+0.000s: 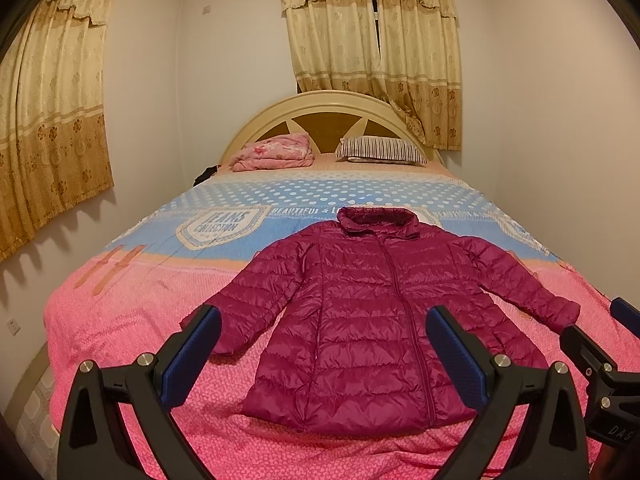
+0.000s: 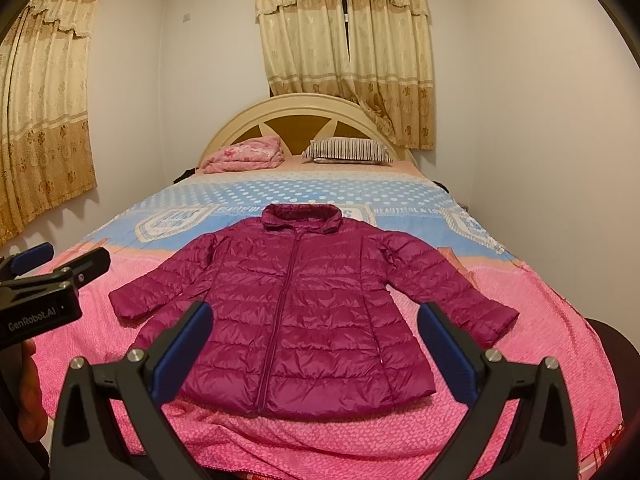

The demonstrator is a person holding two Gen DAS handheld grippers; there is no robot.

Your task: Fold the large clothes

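Observation:
A magenta quilted puffer jacket [image 1: 368, 316] lies flat, front up and zipped, on the bed, collar toward the headboard and both sleeves spread out; it also shows in the right wrist view [image 2: 308, 312]. My left gripper [image 1: 324, 344] is open and empty, held above the jacket's hem near the foot of the bed. My right gripper [image 2: 316, 340] is open and empty, also above the hem. The right gripper shows at the right edge of the left wrist view [image 1: 600, 344]; the left gripper shows at the left edge of the right wrist view [image 2: 56, 268].
The bed [image 1: 120, 320] has a pink and blue cover. A folded pink blanket [image 1: 274, 152] and a striped pillow [image 1: 380, 150] lie by the headboard [image 1: 332, 108]. Walls stand close on both sides, with curtains [image 1: 52, 120] at left and behind.

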